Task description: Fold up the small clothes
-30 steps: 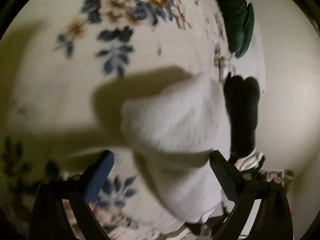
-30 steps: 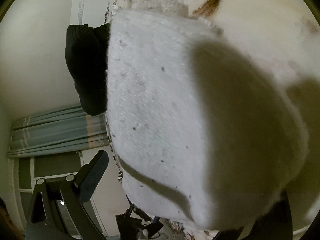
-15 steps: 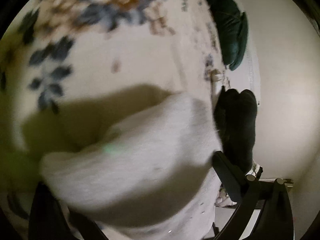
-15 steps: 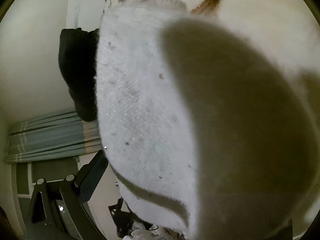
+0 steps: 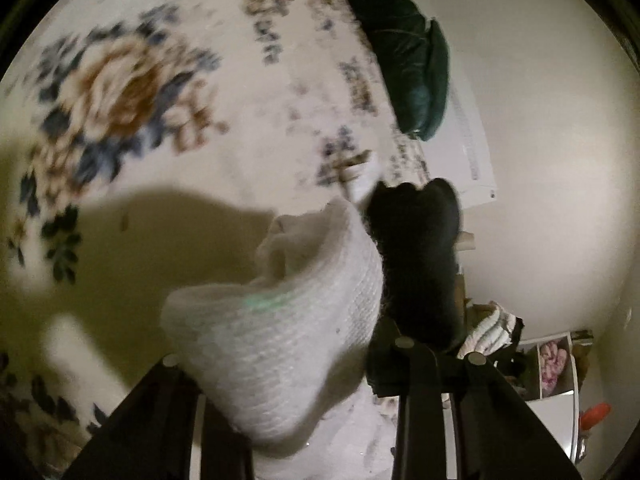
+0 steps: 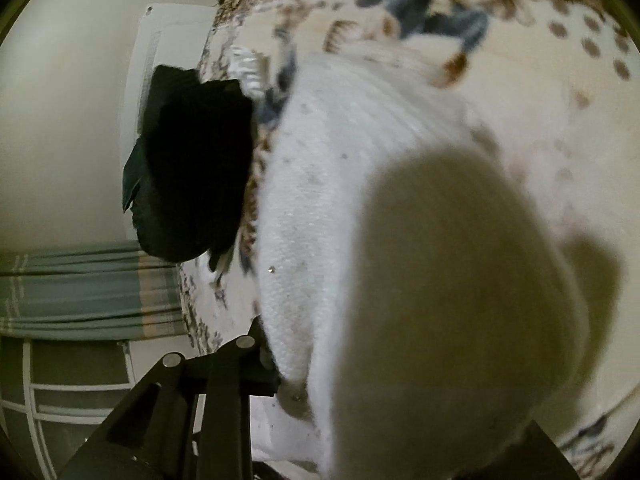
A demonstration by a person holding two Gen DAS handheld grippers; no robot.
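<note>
A white knit sock (image 5: 304, 320) hangs bunched and lifted off the floral bedspread (image 5: 160, 80). My left gripper (image 5: 280, 364) is closing its jaws on one end of it, and the cloth fills the gap between the black fingers. In the right wrist view the same white sock (image 6: 320, 200) spreads wide. My right gripper (image 6: 396, 392) is closing its jaws too, its left finger (image 6: 248, 348) pressed against the sock's edge and the other finger mostly hidden by cloth. A black sock (image 5: 420, 260) lies just beyond, at the bed's edge.
A dark green cushion (image 5: 412, 60) sits at the far end of the bed beside a pale wall. Folded white clothes (image 5: 488, 328) lie past the black sock (image 6: 196, 168). A striped teal curtain (image 6: 80, 292) hangs at the left of the right wrist view.
Both pairs of jaws have narrowed from wide apart onto the white sock. The sock has come up off the bedspread and both views have pulled back and risen.
</note>
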